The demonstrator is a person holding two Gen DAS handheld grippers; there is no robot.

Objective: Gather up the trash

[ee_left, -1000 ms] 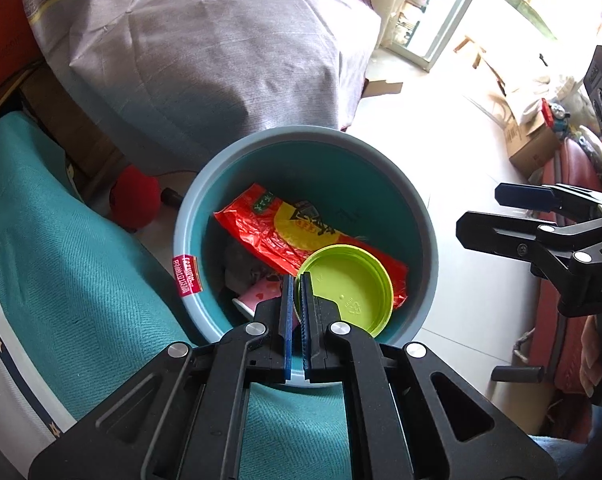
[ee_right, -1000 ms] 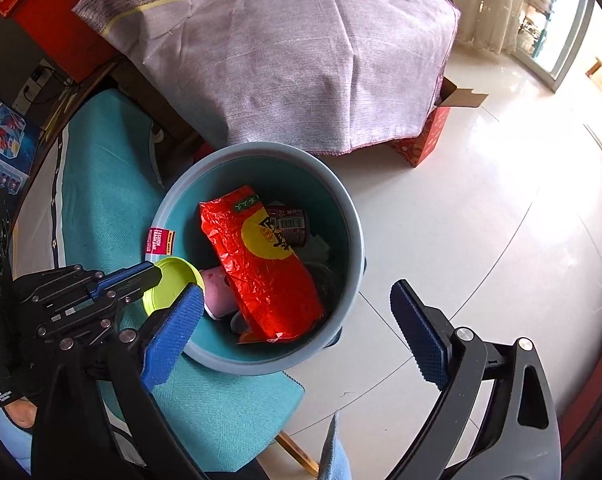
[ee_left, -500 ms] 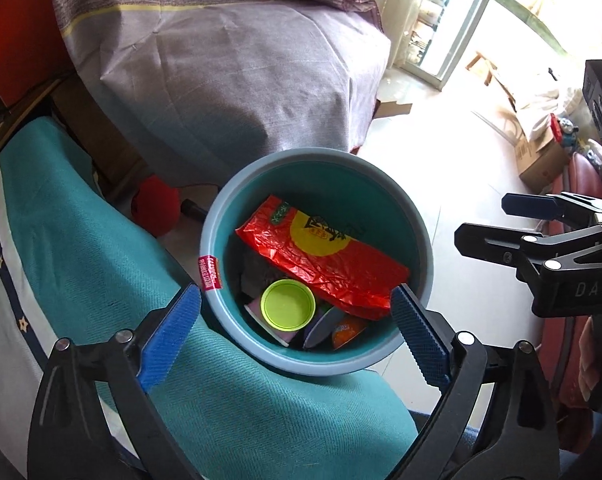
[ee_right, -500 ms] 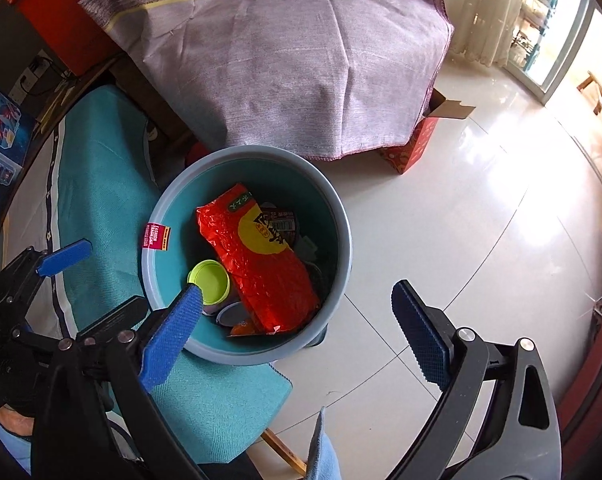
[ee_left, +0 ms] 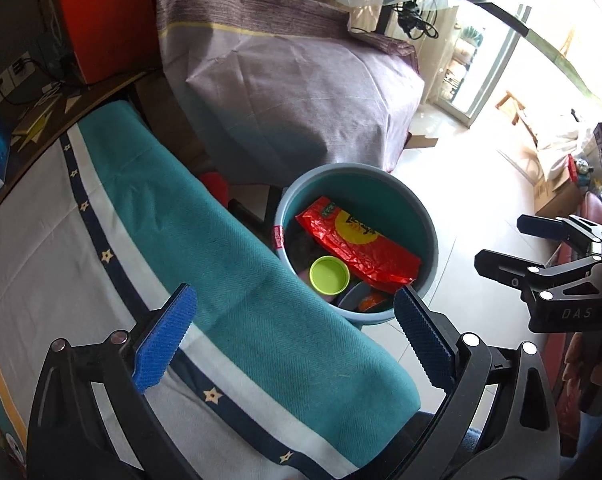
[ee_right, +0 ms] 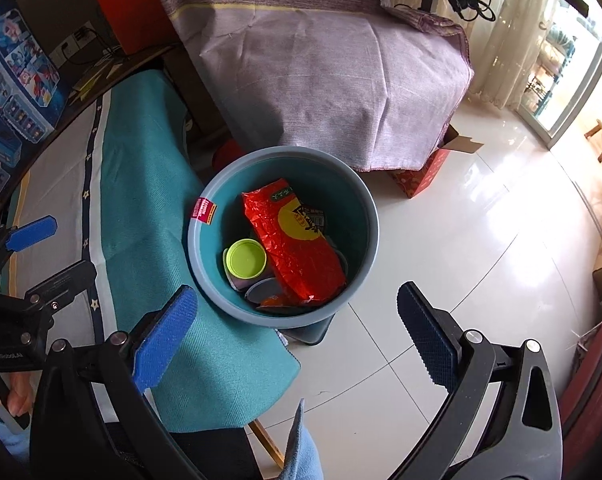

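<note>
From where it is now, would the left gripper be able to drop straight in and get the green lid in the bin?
Probably yes. The left gripper is open and empty, and the green lid lies uncovered in the bin beside the red packet, not under it.

1. In the blue bin (ee_right: 375, 236), the red snack bag (ee_right: 297, 252) lies over the other trash; only slivers of a grey lid (ee_right: 263, 290) and something orange (ee_right: 275, 301) show at the bag's near end.
2. The green lid (ee_right: 245, 258) hides most of the piece beneath it.
3. The sticker (ee_right: 204, 211) on the bin's rim is too small to read.
4. Whatever the purple cloth (ee_right: 321, 68) behind the bin covers is hidden.
</note>
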